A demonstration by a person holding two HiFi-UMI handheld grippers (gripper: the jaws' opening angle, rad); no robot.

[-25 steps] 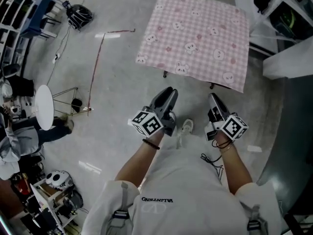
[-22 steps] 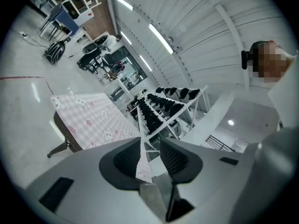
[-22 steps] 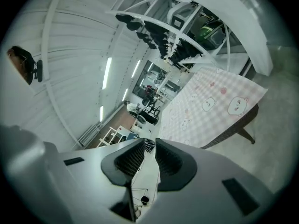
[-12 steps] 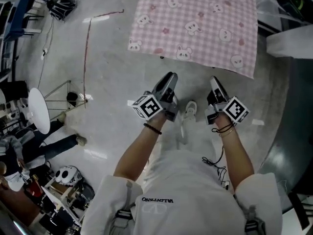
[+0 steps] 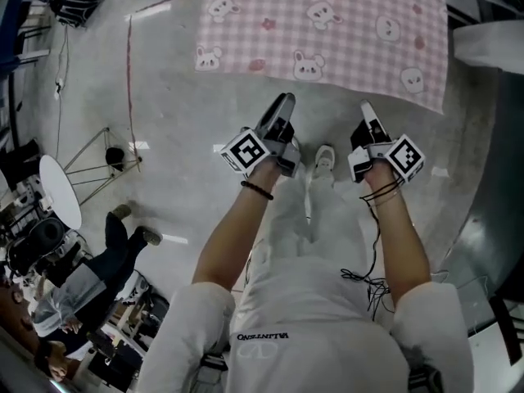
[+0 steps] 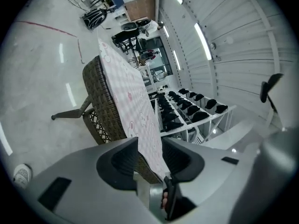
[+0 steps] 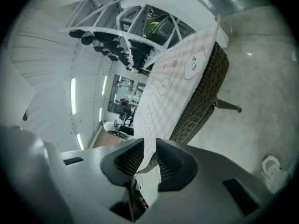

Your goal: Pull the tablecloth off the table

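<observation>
The tablecloth, at twelve o'clock in the head view, is pink-and-white gingham scattered with white bunny and bear faces and small darker pink flowers. Under it, the table is dark brown woven wicker. The floor is pale glossy grey, crossed at eleven o'clock by a thin red line. At six o'clock the person's top is white with black lettering. A black band circles the left wrist.

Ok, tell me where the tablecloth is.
The tablecloth is at the top centre of the head view, spread over the wicker table, its near edge just ahead of the person's shoe.
</observation>
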